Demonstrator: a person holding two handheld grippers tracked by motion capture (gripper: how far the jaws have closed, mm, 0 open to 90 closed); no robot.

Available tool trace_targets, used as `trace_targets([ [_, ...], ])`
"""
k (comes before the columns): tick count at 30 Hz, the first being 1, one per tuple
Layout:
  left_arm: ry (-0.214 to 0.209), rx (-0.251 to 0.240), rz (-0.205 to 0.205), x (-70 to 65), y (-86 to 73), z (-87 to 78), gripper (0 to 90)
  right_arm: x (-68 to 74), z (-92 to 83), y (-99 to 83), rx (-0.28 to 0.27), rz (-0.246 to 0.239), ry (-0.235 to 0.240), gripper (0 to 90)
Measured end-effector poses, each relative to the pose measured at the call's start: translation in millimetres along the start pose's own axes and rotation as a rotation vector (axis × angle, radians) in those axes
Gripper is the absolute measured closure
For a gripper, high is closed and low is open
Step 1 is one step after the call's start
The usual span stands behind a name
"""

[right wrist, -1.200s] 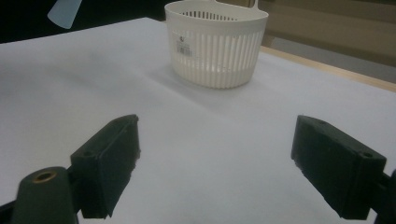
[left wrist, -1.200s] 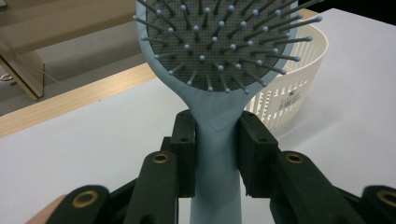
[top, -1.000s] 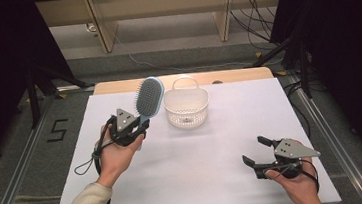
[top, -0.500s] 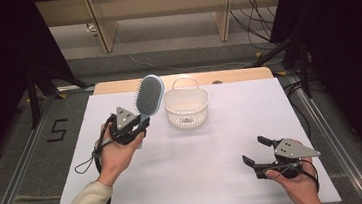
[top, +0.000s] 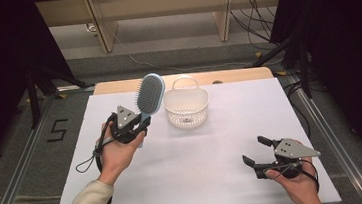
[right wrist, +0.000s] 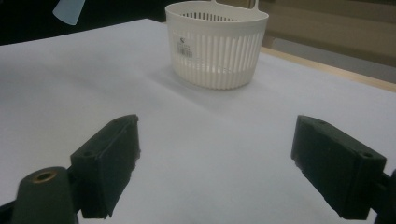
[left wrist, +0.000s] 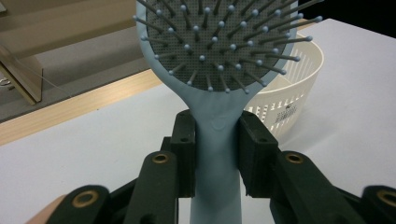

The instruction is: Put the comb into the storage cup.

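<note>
Left tongs [left wrist: 215, 140] around hairbrush [left wrist: 219, 60] handle.

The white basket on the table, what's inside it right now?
From the high view, the basket looks empty apart from a small dark spot on its slotted floor. The near inner wall is hidden by its rim, and the hairbrush in the left tongs is beside it, not inside.

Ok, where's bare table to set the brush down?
Bare white table lies between the left claw and the right claw, in front of the basket. Right of the basket is bare too. It is tight only where the hairbrush stands beside the basket.
</note>
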State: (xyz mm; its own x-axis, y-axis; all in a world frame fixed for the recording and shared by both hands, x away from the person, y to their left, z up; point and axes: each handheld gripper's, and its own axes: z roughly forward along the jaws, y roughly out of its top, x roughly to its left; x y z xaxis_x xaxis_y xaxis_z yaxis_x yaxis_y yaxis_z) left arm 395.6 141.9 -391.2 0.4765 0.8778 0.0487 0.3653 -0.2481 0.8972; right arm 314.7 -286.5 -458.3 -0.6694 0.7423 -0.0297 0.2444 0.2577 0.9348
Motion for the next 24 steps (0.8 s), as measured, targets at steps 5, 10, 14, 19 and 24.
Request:
trace_targets([
  [5,-0.004,0.0,0.003,-2.0,1.2,1.6,70.1,-0.1,0.1,0.0,0.001,0.001,0.0,16.1],
  [10,-0.006,-0.006,-0.002,-2.9,2.7,2.2,70.1,-0.2,0.1,-0.1,0.0,0.002,0.001,16.1],
  [14,-0.006,-0.008,-0.001,-3.3,3.3,2.3,70.1,-0.2,-0.1,0.0,-0.001,0.001,0.001,16.1],
  [19,-0.006,-0.009,-0.001,-3.2,4.5,2.0,70.1,-0.1,-0.1,0.0,0.0,0.001,0.001,16.1],
  [24,-0.005,-0.012,0.0,-3.1,5.5,2.4,70.1,-0.2,0.0,0.0,0.0,0.001,0.001,16.1],
])
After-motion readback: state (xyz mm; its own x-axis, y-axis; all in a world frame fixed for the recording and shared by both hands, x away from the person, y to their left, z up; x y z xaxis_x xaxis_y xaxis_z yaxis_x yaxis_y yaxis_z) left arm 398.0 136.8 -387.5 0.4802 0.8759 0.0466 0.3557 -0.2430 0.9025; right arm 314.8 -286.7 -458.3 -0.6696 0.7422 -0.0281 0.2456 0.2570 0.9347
